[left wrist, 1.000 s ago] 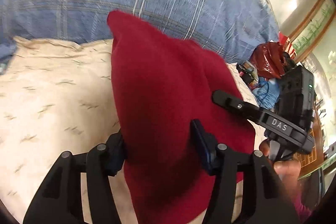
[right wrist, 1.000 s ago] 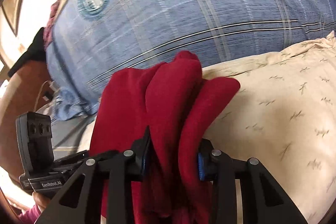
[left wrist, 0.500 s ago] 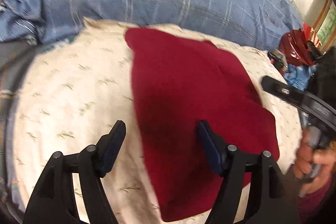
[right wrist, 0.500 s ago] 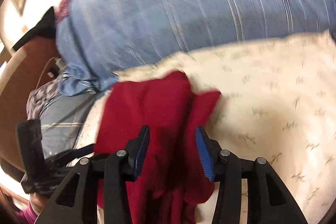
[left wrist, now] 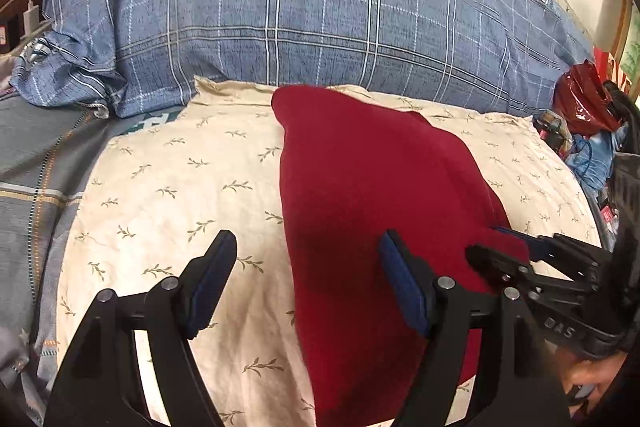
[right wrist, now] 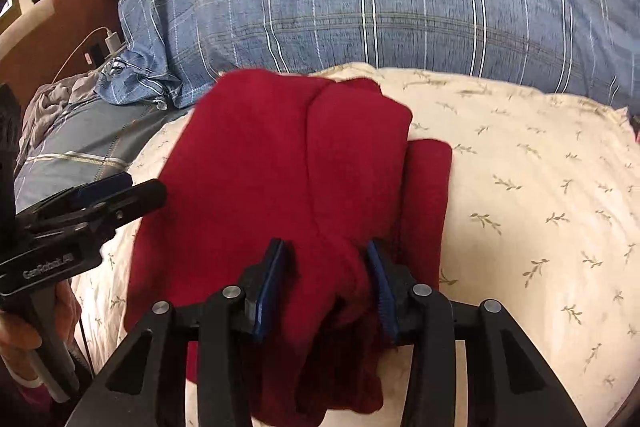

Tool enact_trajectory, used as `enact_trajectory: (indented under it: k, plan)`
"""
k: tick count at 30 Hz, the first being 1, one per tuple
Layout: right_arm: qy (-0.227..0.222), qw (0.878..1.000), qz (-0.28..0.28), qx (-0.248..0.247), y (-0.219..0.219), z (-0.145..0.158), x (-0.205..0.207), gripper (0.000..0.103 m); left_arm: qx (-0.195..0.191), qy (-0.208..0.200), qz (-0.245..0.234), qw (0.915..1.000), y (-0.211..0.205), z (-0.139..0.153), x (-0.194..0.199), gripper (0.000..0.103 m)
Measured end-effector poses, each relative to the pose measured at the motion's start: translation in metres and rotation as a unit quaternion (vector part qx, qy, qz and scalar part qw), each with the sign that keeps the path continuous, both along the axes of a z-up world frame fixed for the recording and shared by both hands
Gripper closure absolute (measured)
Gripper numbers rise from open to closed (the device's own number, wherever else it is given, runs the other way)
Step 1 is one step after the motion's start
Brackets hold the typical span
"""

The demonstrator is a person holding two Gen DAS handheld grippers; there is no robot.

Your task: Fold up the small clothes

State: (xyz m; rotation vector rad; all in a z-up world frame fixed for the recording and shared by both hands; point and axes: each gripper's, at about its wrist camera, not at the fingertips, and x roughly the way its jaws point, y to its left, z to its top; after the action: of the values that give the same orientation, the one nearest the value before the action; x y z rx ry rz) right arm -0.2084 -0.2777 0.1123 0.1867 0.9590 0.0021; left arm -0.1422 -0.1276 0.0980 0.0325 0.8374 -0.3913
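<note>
A round crest reading "STARS" along its rim is showing on the blue plaid duvet [left wrist: 320, 7], while "DAS" is reading upside down on the right gripper [right wrist: 326, 283] body seen from the left wrist camera, and "GenRobot.AI" is marking the left gripper [left wrist: 308, 283] body seen from the right. The red garment [left wrist: 380, 207] is lying folded on the cream leaf-print pillow [left wrist: 168, 187], its far corner nearly touching the duvet. Bare pillow is stretching wide on both sides of it (more on the right gripper's side). The left gripper's fingers [left wrist: 208, 279] are standing wide apart, gripping nothing, one over the pillow and one over the garment's near edge. The right gripper's fingers [right wrist: 272, 283] are pinching a bunched fold of the garment.
</note>
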Motion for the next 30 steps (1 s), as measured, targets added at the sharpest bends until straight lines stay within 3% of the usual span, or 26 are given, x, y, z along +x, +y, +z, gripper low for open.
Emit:
enact_trajectory:
  k: [3, 7, 12, 30]
  plan:
    - [-0.017, 1.000, -0.011, 0.014, 0.000, 0.012, -0.010, 0.057, 0.000, -0.013, 0.008, 0.9999, 0.001, 0.005, -0.003, 0.029]
    - [-0.047, 0.998, -0.034, 0.034, -0.009, 0.028, -0.022, 0.046, -0.008, -0.018, 0.018, 0.9996, 0.005, 0.009, -0.007, 0.029]
    - [-0.070, 0.997, -0.038, 0.011, -0.002, 0.044, -0.027, 0.039, -0.005, -0.021, 0.021, 0.9995, 0.006, 0.011, -0.013, 0.029]
    - [-0.067, 0.997, -0.034, -0.032, 0.012, 0.038, -0.020, 0.025, -0.001, -0.035, 0.022, 0.9991, 0.007, 0.012, -0.022, 0.029]
